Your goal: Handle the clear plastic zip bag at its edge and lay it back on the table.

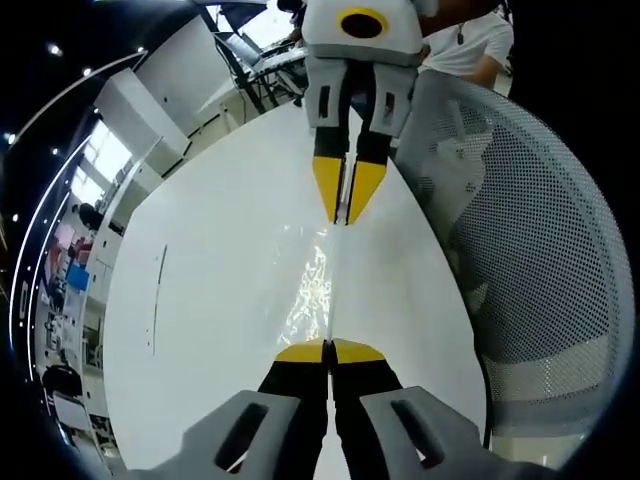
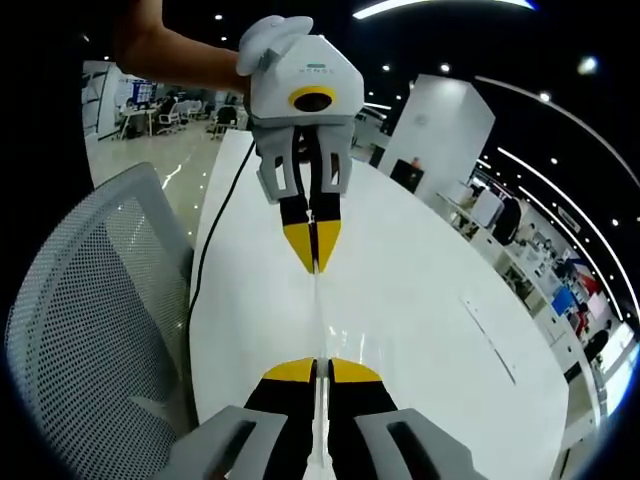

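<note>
Inventory, by count:
- Clear plastic zip bag (image 1: pixel 318 285): one, stretched between the two grippers.
- Grippers: two, the left gripper (image 1: pixel 329 350) and the right gripper (image 2: pixel 314 370), each with two yellow-tipped fingers (image 1: pixel 300 352).
- White bench (image 1: pixel 220 300): one.
- Mesh chair (image 1: pixel 540 260): one.

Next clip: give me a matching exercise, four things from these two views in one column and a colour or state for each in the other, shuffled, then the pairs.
Things:
1. zip bag
2. table
3. mesh chair
4. left hand-held gripper

Colour or state:
A. grey-white, full of small holes
B. clear, glinting, stretched between the two hand-held grippers
C. yellow tips, shut on the bag's edge
D. plain white, smooth top

Pairs: 1-B, 2-D, 3-A, 4-C

The right hand-held gripper is likewise shut on the bag's opposite edge.
</note>
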Available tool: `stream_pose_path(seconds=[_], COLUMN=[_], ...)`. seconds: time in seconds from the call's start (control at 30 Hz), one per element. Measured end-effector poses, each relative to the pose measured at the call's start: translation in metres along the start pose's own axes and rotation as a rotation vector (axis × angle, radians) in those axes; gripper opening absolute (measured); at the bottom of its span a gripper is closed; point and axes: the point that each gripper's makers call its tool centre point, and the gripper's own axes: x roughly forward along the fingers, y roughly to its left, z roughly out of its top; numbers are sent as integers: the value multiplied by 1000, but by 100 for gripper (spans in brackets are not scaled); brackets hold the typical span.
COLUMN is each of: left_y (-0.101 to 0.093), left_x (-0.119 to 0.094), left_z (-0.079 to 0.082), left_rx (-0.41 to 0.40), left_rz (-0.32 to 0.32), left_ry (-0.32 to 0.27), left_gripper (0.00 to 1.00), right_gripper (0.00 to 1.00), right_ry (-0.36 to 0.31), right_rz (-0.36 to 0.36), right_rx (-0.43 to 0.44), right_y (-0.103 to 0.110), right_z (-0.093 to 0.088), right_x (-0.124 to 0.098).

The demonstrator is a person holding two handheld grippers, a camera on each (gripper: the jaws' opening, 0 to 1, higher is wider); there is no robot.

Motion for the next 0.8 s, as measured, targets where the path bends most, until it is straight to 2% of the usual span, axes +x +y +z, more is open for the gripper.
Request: stream_pose_path(seconds=[0.8], left_y=[1], left_x=[-3], left_z=[-6], left_rx=[-31], left_rz=[14], left_ry=[2], left_gripper=[0], right_gripper=[0], right_ry=[22], right_rz=[-15], right_rx=[14], right_y=[-1], right_z=[-12], right_x=[-8])
